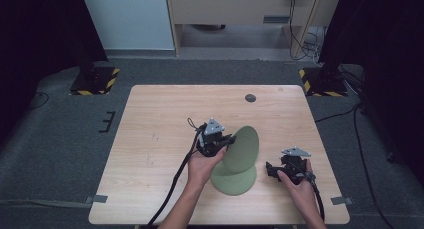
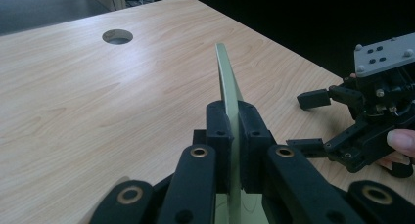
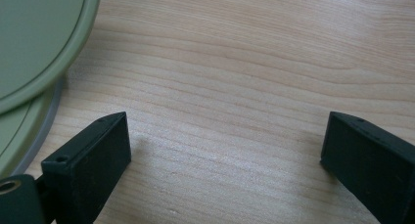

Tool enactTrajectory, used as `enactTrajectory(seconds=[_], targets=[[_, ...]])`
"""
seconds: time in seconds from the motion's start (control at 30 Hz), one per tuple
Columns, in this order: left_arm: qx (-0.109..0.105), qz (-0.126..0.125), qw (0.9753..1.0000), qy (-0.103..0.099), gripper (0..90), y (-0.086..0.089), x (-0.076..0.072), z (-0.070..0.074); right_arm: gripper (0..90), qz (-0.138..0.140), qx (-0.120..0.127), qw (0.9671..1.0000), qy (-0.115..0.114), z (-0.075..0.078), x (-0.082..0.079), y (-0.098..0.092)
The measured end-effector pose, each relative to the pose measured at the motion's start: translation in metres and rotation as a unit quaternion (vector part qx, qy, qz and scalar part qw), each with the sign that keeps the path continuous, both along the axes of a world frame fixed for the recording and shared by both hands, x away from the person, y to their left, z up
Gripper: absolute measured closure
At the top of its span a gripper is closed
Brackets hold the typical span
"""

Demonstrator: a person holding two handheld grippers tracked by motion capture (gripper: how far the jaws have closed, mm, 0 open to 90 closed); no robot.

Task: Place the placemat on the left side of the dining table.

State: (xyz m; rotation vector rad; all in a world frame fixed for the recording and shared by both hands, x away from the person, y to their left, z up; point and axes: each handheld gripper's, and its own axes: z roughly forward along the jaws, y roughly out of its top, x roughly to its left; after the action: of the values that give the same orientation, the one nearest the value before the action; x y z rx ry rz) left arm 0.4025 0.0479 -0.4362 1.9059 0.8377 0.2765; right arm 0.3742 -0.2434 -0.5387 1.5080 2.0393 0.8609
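My left gripper is shut on the rim of a green plate and holds it tilted up on edge over the middle of the table. In the left gripper view that plate runs edge-on between the jaws of my left gripper. A second green plate lies flat under it. My right gripper rests low on the table just right of the plates, jaws wide open and pointing at them. The right gripper view has my right gripper over bare wood, with the raised plate and the flat plate at its left.
The wooden table has a round cable hole near its far edge. Its left half is bare wood. Black stands with striped bases flank the far corners. My right gripper sits close to the held plate's right side.
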Motion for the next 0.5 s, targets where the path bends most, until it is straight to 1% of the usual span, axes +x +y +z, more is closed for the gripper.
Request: enactTrajectory(seconds=[0.17, 0.27, 0.47, 0.5], targets=[[-0.003, 0.0, 1.0, -0.002, 85.6, -0.002, 0.002, 0.005, 4.3, -0.002, -0.001, 1.0, 0.0, 0.0, 0.0, 0.001], [0.003, 0.004, 1.0, -0.005, 85.6, -0.002, 0.003, 0.009, 4.2, -0.001, -0.001, 1.0, 0.0, 0.0, 0.0, 0.0], [0.004, 0.011, 0.9999, -0.012, 85.6, -0.001, 0.007, 0.015, 4.1, -0.002, -0.001, 1.0, 0.001, 0.0, 0.0, 0.001], [0.007, 0.012, 0.9998, -0.013, 85.6, -0.001, 0.008, 0.016, 4.1, -0.002, -0.001, 1.0, 0.001, 0.0, 0.0, 0.001]])
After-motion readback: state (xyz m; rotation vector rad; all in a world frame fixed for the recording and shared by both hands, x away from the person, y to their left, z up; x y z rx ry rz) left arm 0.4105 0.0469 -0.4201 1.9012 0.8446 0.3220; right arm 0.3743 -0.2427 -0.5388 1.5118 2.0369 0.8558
